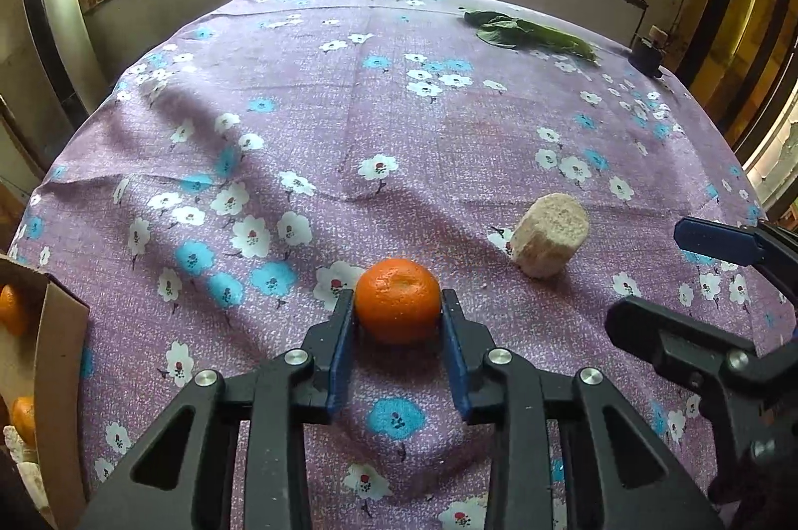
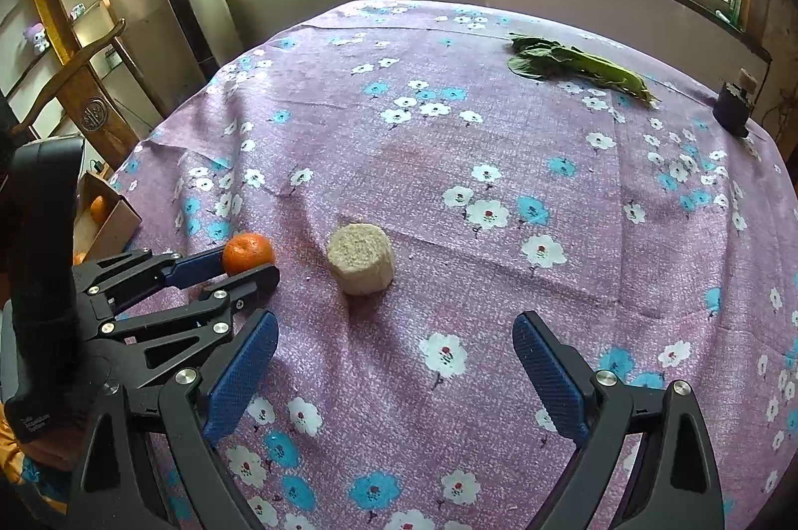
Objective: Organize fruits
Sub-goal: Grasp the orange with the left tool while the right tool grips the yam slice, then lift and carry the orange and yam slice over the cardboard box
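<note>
Cardboard box point(image 1: 60, 360) cropped at left edge, oranges point(image 1: 12, 308) inside partly hidden; small dark object point(image 2: 733, 106) at far corner unidentifiable.

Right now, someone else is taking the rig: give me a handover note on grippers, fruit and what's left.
Left gripper: shut on the tangerine, which sits on the floral tablecloth.
Right gripper: open, empty, fingers aimed at the pale crumbly cylinder just ahead.
Cardboard box at the table's left edge already holds other tangerines.
Leafy greens lie at the far right, untouched.
Done: tangerine gripped.
Left: probably lift it and carry it left into the box; the cylinder's destination is unclear.
</note>
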A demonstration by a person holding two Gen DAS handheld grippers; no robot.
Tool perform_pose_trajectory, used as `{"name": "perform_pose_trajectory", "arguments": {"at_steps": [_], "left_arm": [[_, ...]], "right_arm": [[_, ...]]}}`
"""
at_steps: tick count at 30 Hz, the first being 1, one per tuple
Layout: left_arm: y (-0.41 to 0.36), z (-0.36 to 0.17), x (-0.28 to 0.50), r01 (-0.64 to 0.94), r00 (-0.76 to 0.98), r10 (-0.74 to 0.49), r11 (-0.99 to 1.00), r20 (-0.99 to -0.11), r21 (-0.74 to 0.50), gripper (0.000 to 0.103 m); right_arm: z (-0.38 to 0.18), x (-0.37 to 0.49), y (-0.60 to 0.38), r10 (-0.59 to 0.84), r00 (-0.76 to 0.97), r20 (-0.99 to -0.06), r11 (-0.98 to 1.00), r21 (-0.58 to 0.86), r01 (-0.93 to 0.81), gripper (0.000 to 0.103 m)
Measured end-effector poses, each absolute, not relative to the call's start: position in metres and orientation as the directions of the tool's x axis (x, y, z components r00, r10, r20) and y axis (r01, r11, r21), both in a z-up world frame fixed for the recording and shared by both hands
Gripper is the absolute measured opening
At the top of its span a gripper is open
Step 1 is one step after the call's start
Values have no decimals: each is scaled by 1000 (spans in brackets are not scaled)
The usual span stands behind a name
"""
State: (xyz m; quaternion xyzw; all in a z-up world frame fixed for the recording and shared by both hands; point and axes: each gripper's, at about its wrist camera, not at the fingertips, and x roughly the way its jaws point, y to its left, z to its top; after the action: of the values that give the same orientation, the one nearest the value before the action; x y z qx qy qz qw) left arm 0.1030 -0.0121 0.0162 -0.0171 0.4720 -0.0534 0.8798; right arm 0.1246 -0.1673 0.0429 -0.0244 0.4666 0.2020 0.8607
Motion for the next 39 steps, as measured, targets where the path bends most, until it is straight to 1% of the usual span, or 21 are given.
{"name": "perform_pose_trajectory", "arguments": {"at_steps": [2, 4, 5, 7, 8, 9, 11, 12, 14, 21, 26, 33, 39], "left_arm": [[-4, 17, 98, 53, 545, -104, 995, -832, -89, 31], [4, 20, 91, 27, 548, -85, 996, -832, -84, 31], [7, 22, 86, 18, 550, -74, 997, -832, -77, 31], [12, 25, 78, 12, 556, -61, 998, -829, -65, 31], [14, 26, 75, 10, 558, -55, 998, -828, -59, 31], [16, 27, 72, 7, 560, -50, 998, -827, -56, 31], [21, 28, 68, -4, 562, -42, 999, -826, -54, 31], [24, 29, 67, -9, 560, -42, 998, -827, -56, 31], [26, 29, 63, -9, 556, -45, 998, -830, -60, 31], [35, 38, 48, -9, 571, -42, 998, -820, -58, 31], [47, 47, 31, -19, 590, -33, 998, -807, -55, 31], [73, 60, 2, -64, 619, 13, 997, -785, -35, 31], [100, 71, -19, -111, 642, 60, 994, -764, -16, 31]], "right_arm": [[40, 130, -162, 330, 478, -814, 914, 149, -377, 89], [34, 136, -154, 352, 465, -812, 903, 164, -396, 80], [31, 140, -150, 357, 465, -810, 901, 167, -401, 73], [22, 150, -146, 347, 471, -811, 908, 163, -387, 70], [16, 154, -145, 336, 465, -819, 912, 159, -378, 65], [18, 154, -143, 337, 491, -803, 911, 146, -386, 56], [17, 154, -142, 372, 465, -803, 897, 182, -403, 42], [19, 152, -140, 365, 469, -804, 896, 167, -412, 40], [19, 148, -138, 355, 466, -811, 891, 143, -430, 39], [26, 125, -140, 399, 441, -804, 875, 190, -446, 39], [40, 102, -133, 443, 438, -782, 857, 226, -463, 40], [57, 68, -103, 493, 425, -759, 819, 240, -522, 40], [68, 51, -68, 515, 411, -752, 786, 223, -576, 40]]}}
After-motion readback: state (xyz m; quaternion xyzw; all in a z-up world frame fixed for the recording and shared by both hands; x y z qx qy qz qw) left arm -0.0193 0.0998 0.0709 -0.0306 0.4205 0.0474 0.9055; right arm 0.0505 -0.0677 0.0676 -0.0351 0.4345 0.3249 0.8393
